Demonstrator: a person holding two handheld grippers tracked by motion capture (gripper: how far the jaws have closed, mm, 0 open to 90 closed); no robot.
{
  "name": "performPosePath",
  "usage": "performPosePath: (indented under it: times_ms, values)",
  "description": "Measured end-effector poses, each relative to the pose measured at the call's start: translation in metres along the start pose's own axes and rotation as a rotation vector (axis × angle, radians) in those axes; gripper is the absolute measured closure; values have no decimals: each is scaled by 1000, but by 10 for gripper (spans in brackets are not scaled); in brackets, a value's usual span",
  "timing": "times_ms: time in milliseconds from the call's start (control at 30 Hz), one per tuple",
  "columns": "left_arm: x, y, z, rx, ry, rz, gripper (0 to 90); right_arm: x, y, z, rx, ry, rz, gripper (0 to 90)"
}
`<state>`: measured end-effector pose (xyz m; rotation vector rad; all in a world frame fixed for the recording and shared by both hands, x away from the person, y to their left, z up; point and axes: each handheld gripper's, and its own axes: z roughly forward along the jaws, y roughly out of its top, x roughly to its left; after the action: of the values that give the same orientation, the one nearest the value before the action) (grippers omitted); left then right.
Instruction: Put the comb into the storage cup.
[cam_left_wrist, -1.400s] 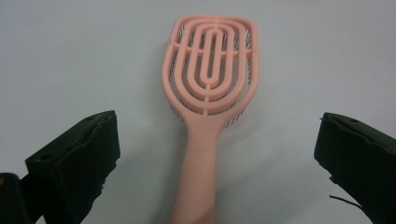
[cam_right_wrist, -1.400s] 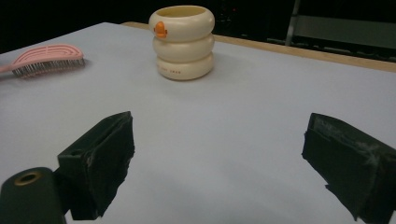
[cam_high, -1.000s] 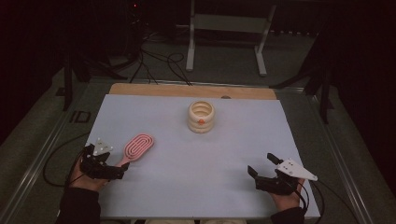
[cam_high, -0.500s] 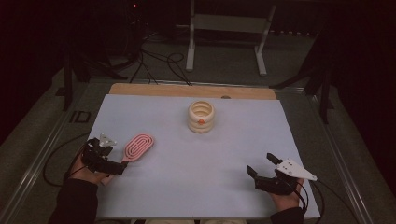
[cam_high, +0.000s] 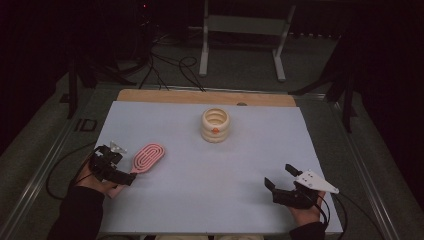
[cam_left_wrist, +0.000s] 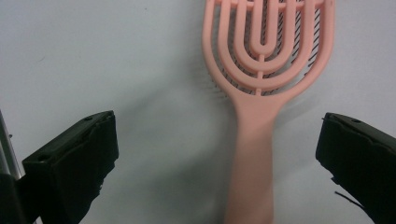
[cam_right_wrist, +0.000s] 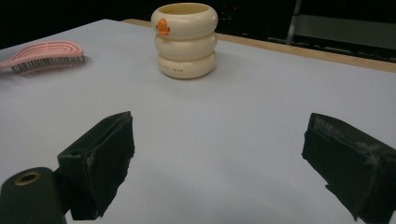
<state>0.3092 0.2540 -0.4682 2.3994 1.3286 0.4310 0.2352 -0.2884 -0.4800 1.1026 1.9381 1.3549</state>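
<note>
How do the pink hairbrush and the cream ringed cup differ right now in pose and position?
The pink hairbrush lies flat, bristles down, near the table's left edge; the cream ringed cup stands upright, nearer the far edge. The hairbrush's handle lies between the open jaws of the left gripper; the cup stands apart from both, with the right gripper open well short of it. The brush is thin and slotted, the cup stout. Both rest on the white table.

The hairbrush (cam_left_wrist: 261, 116) lies on the table (cam_high: 210, 200) straight ahead of the left gripper (cam_high: 116, 172), its handle between the spread jaws. The ringed cup (cam_right_wrist: 186, 39) stands well ahead of the right gripper (cam_high: 281, 181), with the hairbrush far off to its left
</note>
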Motion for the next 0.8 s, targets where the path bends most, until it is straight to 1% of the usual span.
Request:
performPosePath:
  times_ms: [100,133,167,200,267,300,333,367,467,500,533,567,600,633,667,733,767,800]
  values:
    - [0,1,2,9,-9,-2,4,0,0,0,1,-1,-1,89]
    - [0,3,5,28,-10,1,4,0,0,0,1,-1,-1,89]
    - [0,3,5,28,-10,1,4,0,0,0,1,-1,-1,89]
    - [-1,4,8,48,-14,8,4,0,0,0,1,-1,-1,89]
    - [-1,4,8,48,-14,8,4,0,0,0,2,0,1,89]
    - [0,6,13,77,-20,9,5,0,0,0,4,-1,0,89]
    - [0,6,13,77,-20,9,5,0,0,0,4,-1,0,89]
    - [0,7,16,98,-32,5,6,0,-1,1,6,-3,1,89]
    - [0,7,16,98,-32,5,11,0,-1,1,7,-2,2,90]
    - [-1,9,21,121,-45,21,11,0,-1,1,7,-2,2,90]
    - [-1,9,21,121,-45,21,23,0,-1,1,7,-2,2,90]
    - [-4,10,23,138,-53,37,23,0,-1,1,8,-1,1,89]
    - [-4,10,23,138,-53,37,29,0,-1,1,8,-1,1,89]
    - [-7,12,24,152,-60,51,29,0,-1,1,8,-1,1,89]
    - [-8,14,25,169,-63,63,41,0,-1,1,10,-1,2,89]
    - [-8,14,25,169,-63,63,44,0,-1,1,9,-2,1,89]
    - [-10,18,27,204,-57,89,59,0,-1,1,10,-2,1,89]
    - [-10,18,27,204,-57,89,63,0,-1,1,10,-2,1,89]
